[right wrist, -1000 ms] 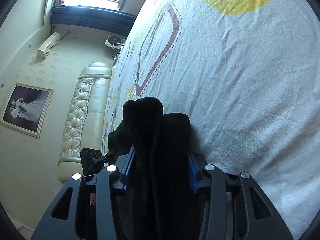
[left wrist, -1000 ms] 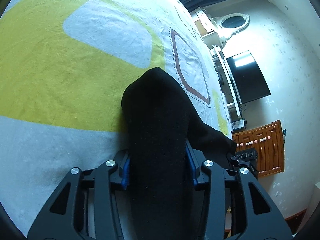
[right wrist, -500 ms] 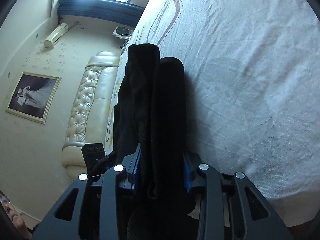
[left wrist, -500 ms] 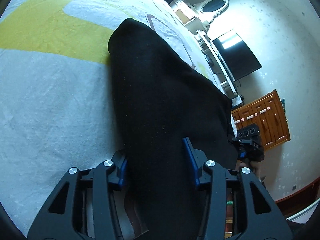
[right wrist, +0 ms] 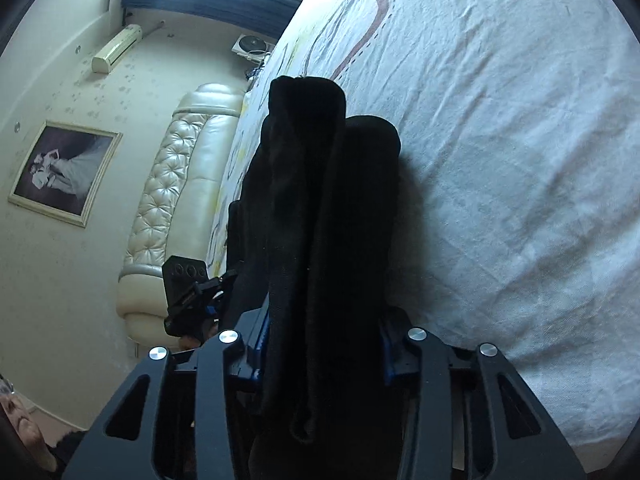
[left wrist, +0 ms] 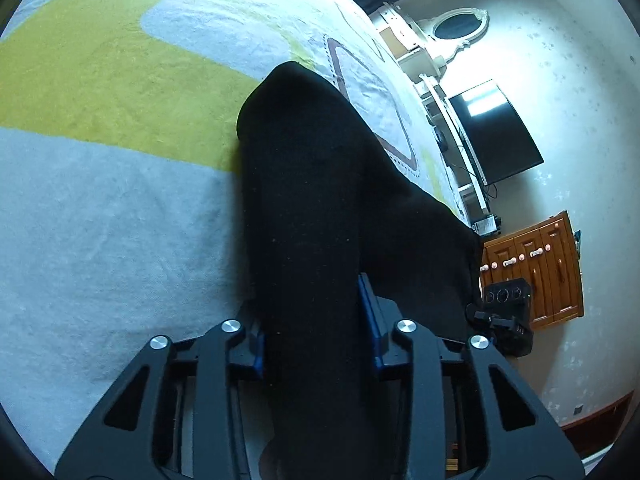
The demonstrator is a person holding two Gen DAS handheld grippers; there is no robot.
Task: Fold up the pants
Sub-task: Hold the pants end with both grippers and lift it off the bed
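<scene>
The black pants [left wrist: 312,184] hang bunched between both grippers over the bed sheet [left wrist: 100,220]. My left gripper [left wrist: 314,332] has its blue pads against a thick fold of the fabric, and its jaws are closing on it. In the right wrist view the pants [right wrist: 328,200] stand up as two rolled folds above the sheet [right wrist: 500,140]. My right gripper [right wrist: 324,348] grips them at the base, its jaws easing open slightly with the cloth still between the pads. Each gripper appears in the other's view, the right gripper [left wrist: 506,312] and the left gripper [right wrist: 188,288].
The sheet is grey-white with yellow and brown shapes. A dark TV [left wrist: 496,132] and a wooden cabinet [left wrist: 536,268] stand beyond the bed's foot. A padded cream headboard [right wrist: 172,200], a framed picture [right wrist: 60,172] and an air conditioner [right wrist: 116,48] line the other wall.
Half a second ago the pants bulked up high in both views. They now sit lower and further off again. The left jaws have narrowed on the cloth.
</scene>
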